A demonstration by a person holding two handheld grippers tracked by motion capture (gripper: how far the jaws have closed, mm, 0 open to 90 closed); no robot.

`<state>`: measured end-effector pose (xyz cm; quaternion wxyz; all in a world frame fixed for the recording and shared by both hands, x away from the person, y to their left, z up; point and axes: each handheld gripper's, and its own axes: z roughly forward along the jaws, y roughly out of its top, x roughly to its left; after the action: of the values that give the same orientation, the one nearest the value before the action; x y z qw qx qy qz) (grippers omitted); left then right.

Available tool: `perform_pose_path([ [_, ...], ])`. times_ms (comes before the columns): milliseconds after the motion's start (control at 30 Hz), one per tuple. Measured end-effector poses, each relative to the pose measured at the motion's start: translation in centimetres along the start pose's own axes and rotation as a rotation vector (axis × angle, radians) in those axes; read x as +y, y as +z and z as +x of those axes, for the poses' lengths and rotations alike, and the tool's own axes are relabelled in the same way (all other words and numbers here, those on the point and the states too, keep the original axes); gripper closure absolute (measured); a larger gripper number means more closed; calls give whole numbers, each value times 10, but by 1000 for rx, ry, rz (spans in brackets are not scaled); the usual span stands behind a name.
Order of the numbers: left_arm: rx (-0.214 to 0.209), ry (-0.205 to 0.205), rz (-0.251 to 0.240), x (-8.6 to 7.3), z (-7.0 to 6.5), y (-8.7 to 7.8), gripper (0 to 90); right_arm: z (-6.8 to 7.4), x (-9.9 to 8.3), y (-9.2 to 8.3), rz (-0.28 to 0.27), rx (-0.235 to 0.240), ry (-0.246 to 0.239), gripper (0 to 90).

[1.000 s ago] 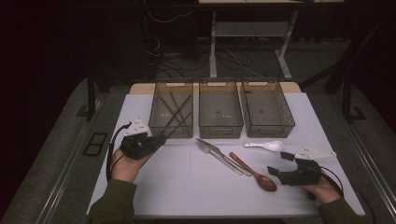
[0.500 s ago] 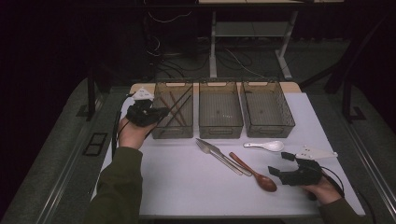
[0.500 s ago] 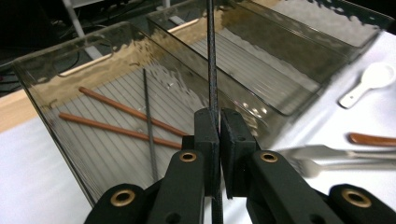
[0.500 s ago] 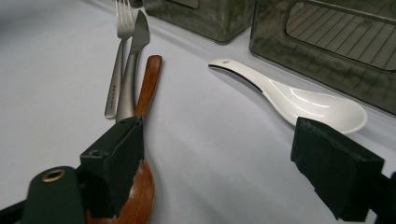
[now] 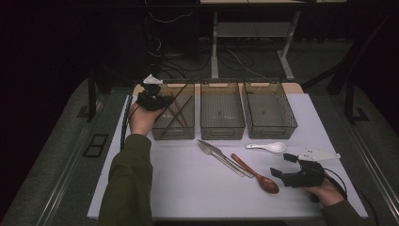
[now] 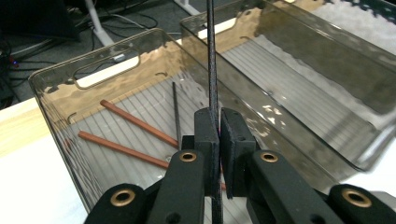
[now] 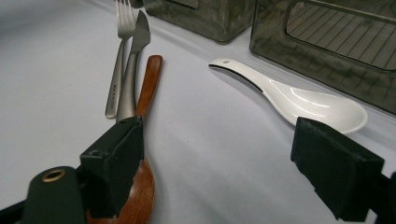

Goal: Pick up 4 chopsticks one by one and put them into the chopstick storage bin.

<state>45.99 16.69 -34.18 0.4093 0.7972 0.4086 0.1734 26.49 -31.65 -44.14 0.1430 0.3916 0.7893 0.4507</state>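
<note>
My left gripper (image 5: 162, 100) hangs over the near-left corner of the left bin (image 5: 173, 133), shut on a thin black chopstick (image 6: 211, 56) that stands up between its jaws (image 6: 219, 116). Down in that bin (image 6: 56, 74) lie two brown chopsticks (image 6: 135, 122) and another black chopstick (image 6: 176, 112). My right gripper (image 5: 281, 165) rests open on the table at the front right. Its jaws (image 7: 219, 140) stand wide apart, the left one over the bowl of a wooden spoon (image 7: 149, 84), with nothing gripped. A white spoon (image 7: 299, 100) lies just beyond the right jaw.
Two more smoky plastic bins, the middle one (image 5: 222, 129) and the right one (image 5: 270, 129), stand in a row beside the left bin. A fork (image 5: 209, 148) and a knife (image 5: 228, 160) lie side by side mid-table, next to the wooden spoon (image 5: 256, 174) and the white spoon (image 5: 268, 147).
My left hand has travelled from the table's left side, away from the person, up to the left bin with the black chopstick. The right hand has kept still.
</note>
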Motion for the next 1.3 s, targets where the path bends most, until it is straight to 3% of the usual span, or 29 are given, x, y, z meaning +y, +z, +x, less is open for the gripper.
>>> perform_pose_path([
  [300,28,-72,62,-8,12,31,852,0,0,-1,-5,4,-2,171],
  [400,36,-58,98,-11,12,38,852,0,0,-1,-6,3,-1,171],
  [633,47,-71,138,-15,13,46,834,-1,0,-2,-6,2,0,171],
  [867,71,-75,107,-15,13,42,667,0,0,-2,-6,0,0,171],
  [1067,39,-85,65,-14,9,35,538,0,0,-1,-4,1,1,171],
  [1300,-22,-51,-11,-19,-8,18,433,-1,0,0,0,2,1,171],
])
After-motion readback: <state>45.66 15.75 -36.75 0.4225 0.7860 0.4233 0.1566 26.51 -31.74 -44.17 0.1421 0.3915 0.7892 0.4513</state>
